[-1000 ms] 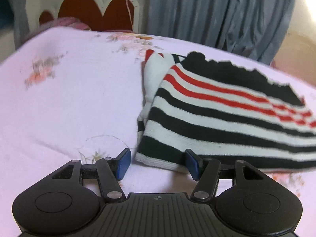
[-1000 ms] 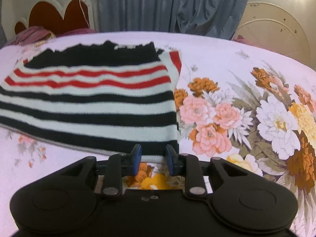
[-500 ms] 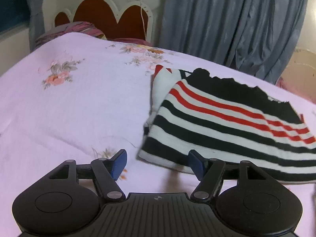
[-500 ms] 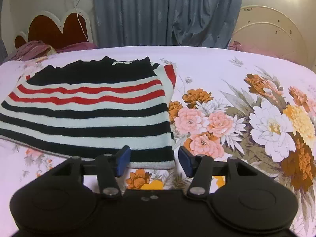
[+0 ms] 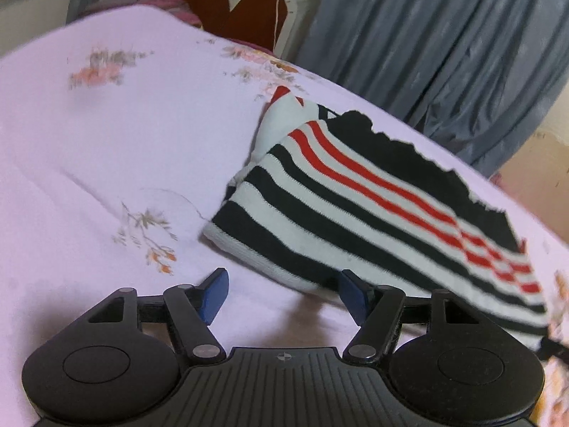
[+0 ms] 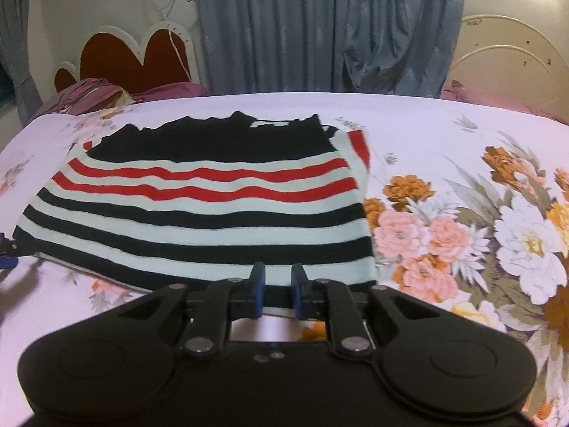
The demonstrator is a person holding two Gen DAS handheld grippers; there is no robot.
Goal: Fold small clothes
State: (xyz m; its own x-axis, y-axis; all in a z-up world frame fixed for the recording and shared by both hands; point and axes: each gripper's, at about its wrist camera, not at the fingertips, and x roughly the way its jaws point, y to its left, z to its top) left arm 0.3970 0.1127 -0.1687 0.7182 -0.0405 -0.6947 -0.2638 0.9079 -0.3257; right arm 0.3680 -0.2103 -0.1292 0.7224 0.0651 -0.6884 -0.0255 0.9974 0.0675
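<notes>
A knitted sweater (image 6: 213, 213) with black, white and red stripes lies folded flat on the bed; in the left wrist view the sweater (image 5: 355, 213) runs off to the right. My right gripper (image 6: 278, 284) is at its near hem, close to the right corner. Its jaws are closing, with the hem pinched in the narrow gap between the blue pads. My left gripper (image 5: 282, 295) stands open at the near left corner. Its right fingertip (image 5: 352, 293) is over the hem's edge, and its left fingertip (image 5: 213, 293) is over bare sheet.
The bedsheet (image 6: 462, 149) is pale pink, with large orange and pink flowers right of the sweater. A red headboard (image 6: 142, 57), purple bedding (image 6: 92, 96) and blue curtains (image 6: 320, 25) stand at the far side. Bare sheet (image 5: 124, 142) stretches left of the sweater.
My right gripper opened wide half a second ago and has now narrowed on the sweater's near hem. The left wrist view has rolled; the left jaws stay wide.
</notes>
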